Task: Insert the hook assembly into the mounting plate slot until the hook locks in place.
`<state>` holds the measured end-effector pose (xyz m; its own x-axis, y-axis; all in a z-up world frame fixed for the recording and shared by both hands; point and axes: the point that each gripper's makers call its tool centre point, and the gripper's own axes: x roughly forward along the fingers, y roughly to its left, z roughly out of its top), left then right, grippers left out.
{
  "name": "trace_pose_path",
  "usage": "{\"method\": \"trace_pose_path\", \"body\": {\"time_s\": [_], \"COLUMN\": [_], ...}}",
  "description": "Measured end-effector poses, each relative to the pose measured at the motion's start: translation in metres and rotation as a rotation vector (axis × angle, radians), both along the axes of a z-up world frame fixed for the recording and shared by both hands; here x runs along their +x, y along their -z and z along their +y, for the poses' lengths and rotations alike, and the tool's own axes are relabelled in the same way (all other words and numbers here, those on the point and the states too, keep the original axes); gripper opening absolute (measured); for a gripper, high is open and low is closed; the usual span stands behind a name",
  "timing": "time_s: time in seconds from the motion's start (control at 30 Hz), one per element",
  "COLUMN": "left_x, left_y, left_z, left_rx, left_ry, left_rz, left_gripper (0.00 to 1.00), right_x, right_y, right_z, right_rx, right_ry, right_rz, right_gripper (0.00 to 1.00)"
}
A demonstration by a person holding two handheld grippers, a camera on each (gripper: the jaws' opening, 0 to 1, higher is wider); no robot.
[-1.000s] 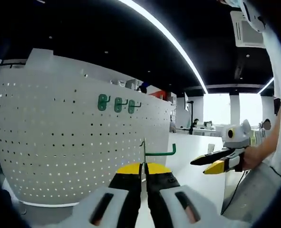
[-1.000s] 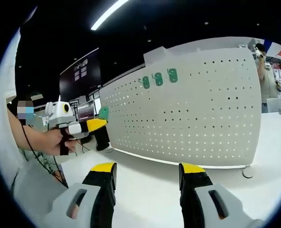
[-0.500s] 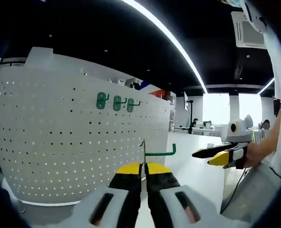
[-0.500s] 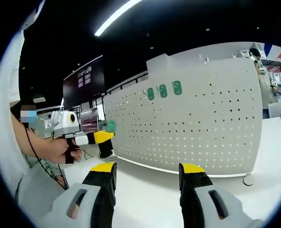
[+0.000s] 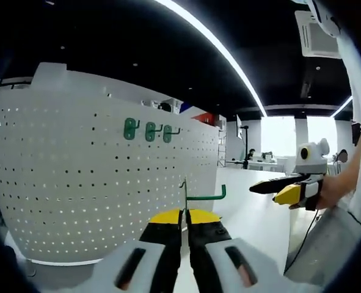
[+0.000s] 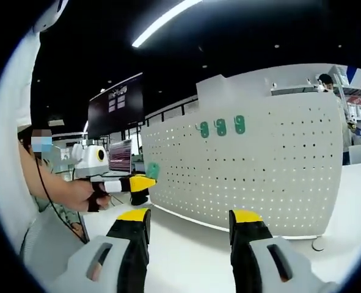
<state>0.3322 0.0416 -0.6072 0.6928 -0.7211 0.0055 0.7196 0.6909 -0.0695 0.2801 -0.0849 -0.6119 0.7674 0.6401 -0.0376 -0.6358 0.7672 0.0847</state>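
Here three green hooks (image 5: 149, 131) hang on the white pegboard (image 5: 76, 183). The left gripper (image 5: 184, 221), jaws closed, pinches a fourth green hook (image 5: 203, 195) short of it. The right gripper (image 6: 189, 221) gapes wide, holding nothing, above open table (image 6: 192, 256).

Both views face the pegboard (image 5: 101, 183) (image 6: 259, 171) (opposite sides).

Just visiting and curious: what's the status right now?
Left gripper shut on green hook. Right gripper open, empty. Hook short of white pegboard, not inserted; three green hooks already mounted. Nothing in the way.
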Motion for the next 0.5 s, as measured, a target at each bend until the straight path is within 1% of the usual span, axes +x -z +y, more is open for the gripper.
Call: {"method": "trace_pose_path", "body": {"time_s": [0.2, 0.3, 0.5], "left_x": [0.0009, 0.0007, -0.0002], "left_y": [-0.0024, -0.0031, -0.0023], "left_z": [0.0002, 0.0, -0.0005], "left_rx": [-0.011, -0.009, -0.011], "left_ry": [-0.004, -0.003, -0.004], "left_rz": [-0.003, -0.005, -0.004], "left_gripper": [0.02, 0.02, 0.02], "right_x": [-0.0004, -0.0009, -0.001], "right_y": [-0.0078, -0.009, -0.0092], "right_z": [0.0011, 0.0011, 0.003], "right_rx": [-0.013, -0.016, -0.016], "right_ry": [-0.009, -0.011, -0.012], "right_rz": [-0.022, -0.031, -0.03], "right_gripper": [0.5, 0.49, 0.49]}}
